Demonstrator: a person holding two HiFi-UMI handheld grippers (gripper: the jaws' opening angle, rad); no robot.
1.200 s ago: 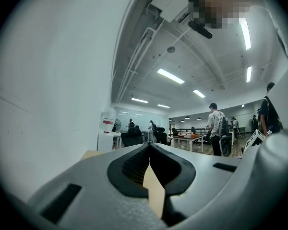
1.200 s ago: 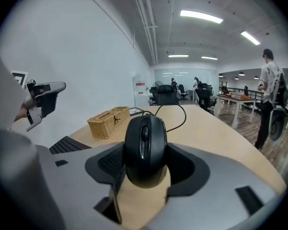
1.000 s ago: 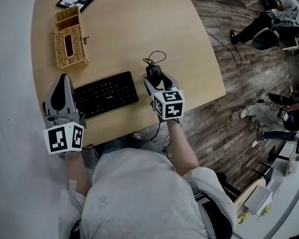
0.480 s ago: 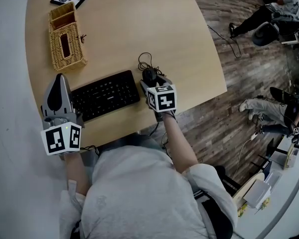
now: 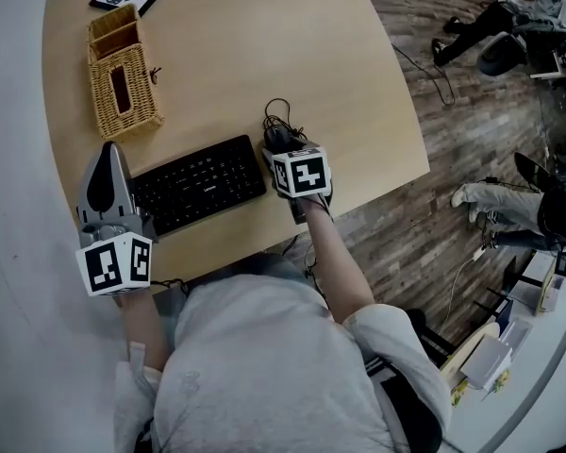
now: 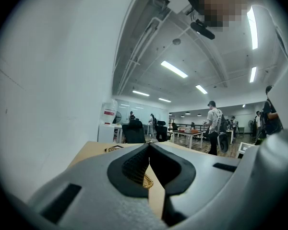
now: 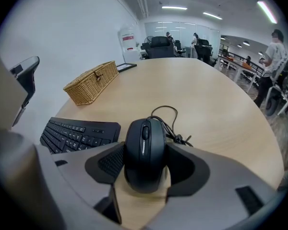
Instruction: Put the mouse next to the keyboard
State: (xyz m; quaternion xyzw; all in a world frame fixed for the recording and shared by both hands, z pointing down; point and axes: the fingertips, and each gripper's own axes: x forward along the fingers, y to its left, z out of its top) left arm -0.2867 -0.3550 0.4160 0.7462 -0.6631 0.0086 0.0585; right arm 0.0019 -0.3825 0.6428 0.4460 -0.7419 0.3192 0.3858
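Left gripper [image 5: 111, 151]: grey moulded shell here, with a black oval inset on top.
Right gripper [image 7: 145, 152]: same grey shell, and black ribbed pads [image 7: 110, 163] lining the inside.
Marker cubes [image 5: 116, 262]: white, with bold black square patterns on every face.
Shirt [image 5: 264, 366]: pale grey tee, short-sleeved.
Right sleeve [image 5: 389, 371]: dark stripes at the cuff.

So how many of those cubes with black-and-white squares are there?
2. One cube sits on the left gripper, left of the keyboard; the other cube sits on the right gripper, which grips the mouse right of the keyboard. None seems hidden.
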